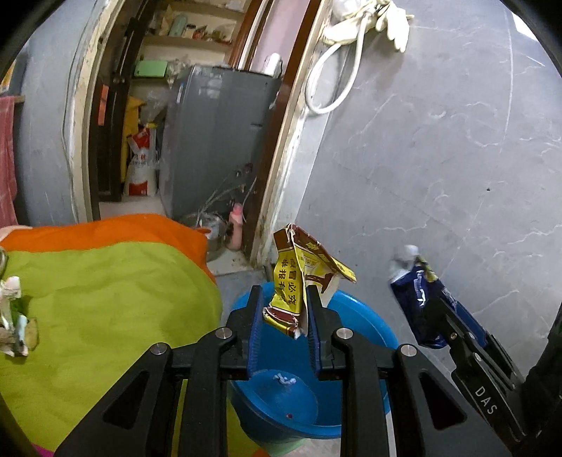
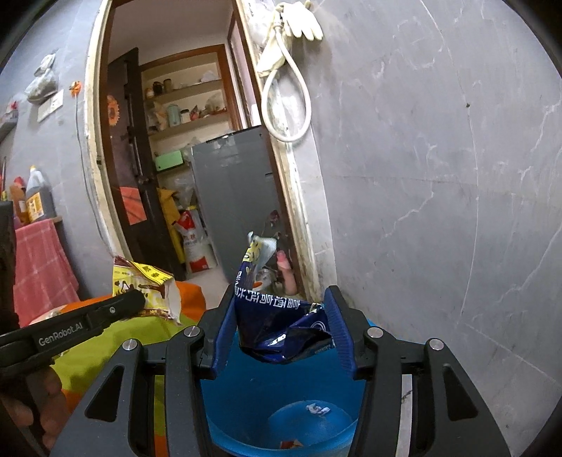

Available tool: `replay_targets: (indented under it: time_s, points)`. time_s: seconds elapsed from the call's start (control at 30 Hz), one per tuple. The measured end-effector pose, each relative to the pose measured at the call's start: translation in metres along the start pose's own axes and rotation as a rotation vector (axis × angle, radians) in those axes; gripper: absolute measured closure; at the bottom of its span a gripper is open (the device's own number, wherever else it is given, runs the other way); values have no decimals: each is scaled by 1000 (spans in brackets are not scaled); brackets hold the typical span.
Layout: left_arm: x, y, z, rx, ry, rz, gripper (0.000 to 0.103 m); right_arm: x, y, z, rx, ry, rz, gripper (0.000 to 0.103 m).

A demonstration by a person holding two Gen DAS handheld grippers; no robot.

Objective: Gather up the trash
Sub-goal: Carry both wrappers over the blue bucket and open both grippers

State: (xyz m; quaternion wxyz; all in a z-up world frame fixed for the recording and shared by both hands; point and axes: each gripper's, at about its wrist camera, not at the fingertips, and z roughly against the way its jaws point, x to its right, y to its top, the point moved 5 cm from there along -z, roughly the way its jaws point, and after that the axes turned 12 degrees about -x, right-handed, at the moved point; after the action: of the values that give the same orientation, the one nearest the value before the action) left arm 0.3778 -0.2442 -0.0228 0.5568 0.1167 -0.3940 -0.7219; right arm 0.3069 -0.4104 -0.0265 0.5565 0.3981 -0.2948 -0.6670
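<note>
Grey marbled wall (image 1: 439, 147) filling the right side, bare and unbroken. At far left of it, an open doorway (image 2: 182, 147) with a worn pale frame, leading to shelves and a grey cabinet (image 1: 217, 140) beyond. White hose (image 1: 337, 70) and pale gloves (image 2: 302, 19) hanging on the wall beside the frame. At near left, a surface draped in green and orange cloth (image 1: 105, 298), its edge just beside the bin. Small crumpled scraps (image 1: 14, 316) lying on the cloth at far left.

Blue bin (image 1: 354, 316) standing low between cloth and wall, mouth open upward, directly beneath both grippers. Inside, nearly bare: a small white scrap (image 2: 318, 409) on the bottom, plus a bit of red-orange at the near rim.

Left gripper (image 1: 285, 309) above the bin, pads clamped close together on a yellow wrapper (image 1: 298, 277). Wrapper crumpled, yellow and brown with black characters, torn open at the top, standing up out of the jaws.

Right gripper (image 2: 281, 327) also above the bin, to the right of the left one, jaws set wider, pads pressing both sides of a blue wrapper (image 2: 277, 327). Blue wrapper dark and glossy with white lettering, creased and folded, silver lining showing at its torn top, sagging between the pads.
</note>
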Motion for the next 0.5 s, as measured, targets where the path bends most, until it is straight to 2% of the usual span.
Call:
replay_targets:
  time_s: [0.2,0.3,0.4,0.47,0.5]
  points:
    - [-8,3,-9,-51,-13,50,82,6,2,-6,-7,2,-28,48]
    - [-14,2,-2,-46,-10,68,72,8,2,-1,7,-3,-37,46]
    - [-19,1,7,-28,-1,71,61,9,3,6,29,-6,-52,33]
    - [-22,1,15,-14,10,69,45,9,5,11,46,-11,-55,27]
    - [-23,1,19,-4,15,70,41,9,6,14,54,-14,-55,25]
